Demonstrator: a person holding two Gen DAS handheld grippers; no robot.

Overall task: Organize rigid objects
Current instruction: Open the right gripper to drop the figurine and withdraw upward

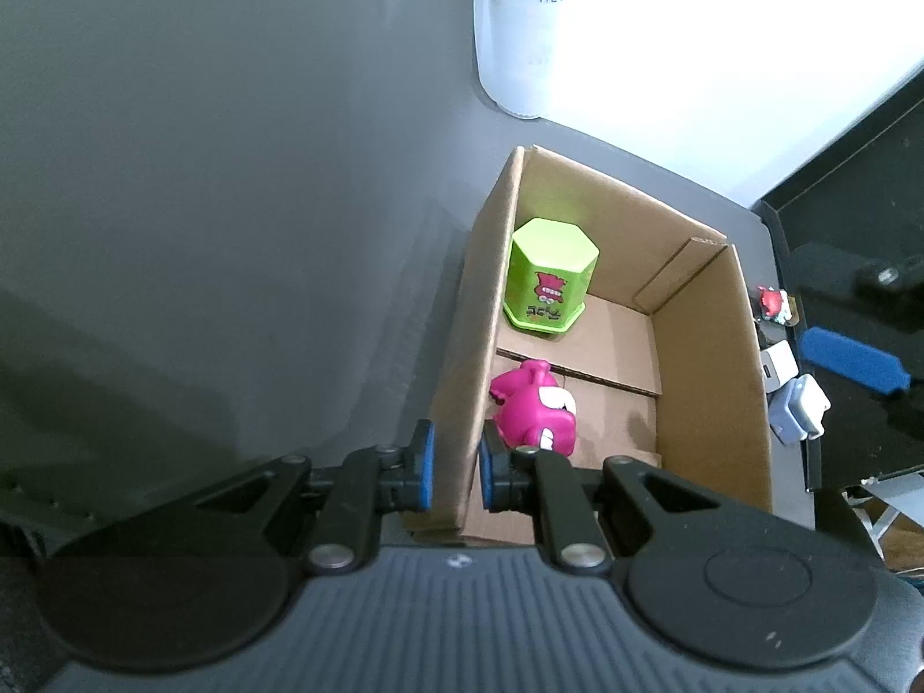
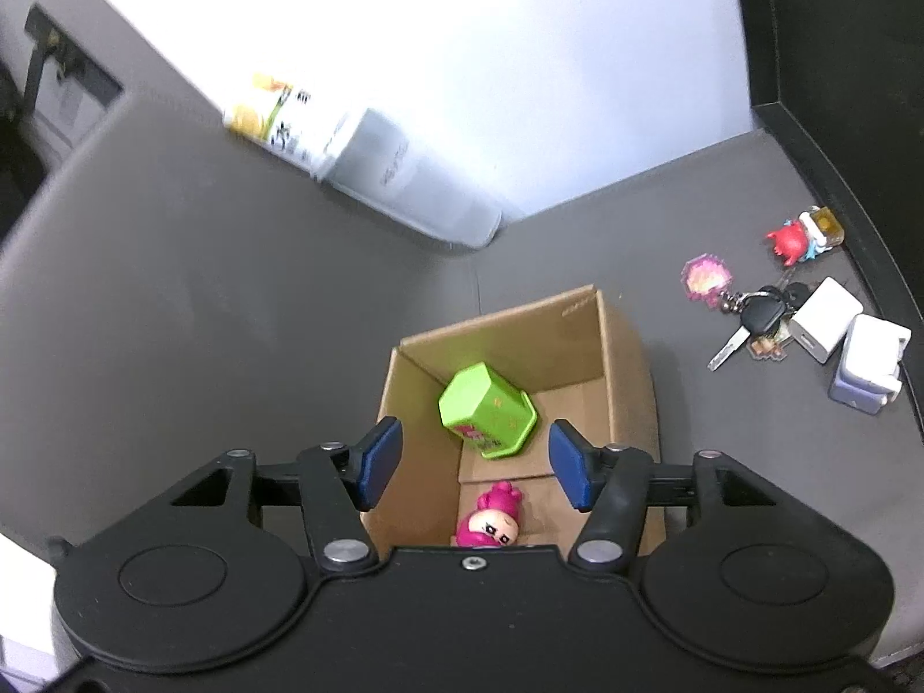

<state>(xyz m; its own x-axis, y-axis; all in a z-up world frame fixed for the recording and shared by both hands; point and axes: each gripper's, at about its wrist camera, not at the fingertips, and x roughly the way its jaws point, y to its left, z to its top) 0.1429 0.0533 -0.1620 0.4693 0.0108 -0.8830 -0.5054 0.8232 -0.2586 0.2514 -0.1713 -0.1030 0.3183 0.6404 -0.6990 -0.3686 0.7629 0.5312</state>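
An open cardboard box (image 1: 710, 369) stands on the grey table. Inside it are a green hexagonal container (image 1: 548, 280), upside down, and a pink toy figure (image 1: 534, 410) lying near the front. My left gripper (image 1: 457, 470) is shut on the box's left wall, one blue pad on each side of it. In the right wrist view the box (image 2: 626, 358) holds the green container (image 2: 485, 410) and the pink figure (image 2: 491, 522). My right gripper (image 2: 470, 468) is open and empty above the box.
A white canister (image 1: 522, 29) lies at the back, also in the right wrist view (image 2: 404, 173). To the right of the box are a key bunch (image 2: 751, 317), a red figurine (image 2: 800, 237), a pink charm (image 2: 705, 278) and white chargers (image 2: 866, 364).
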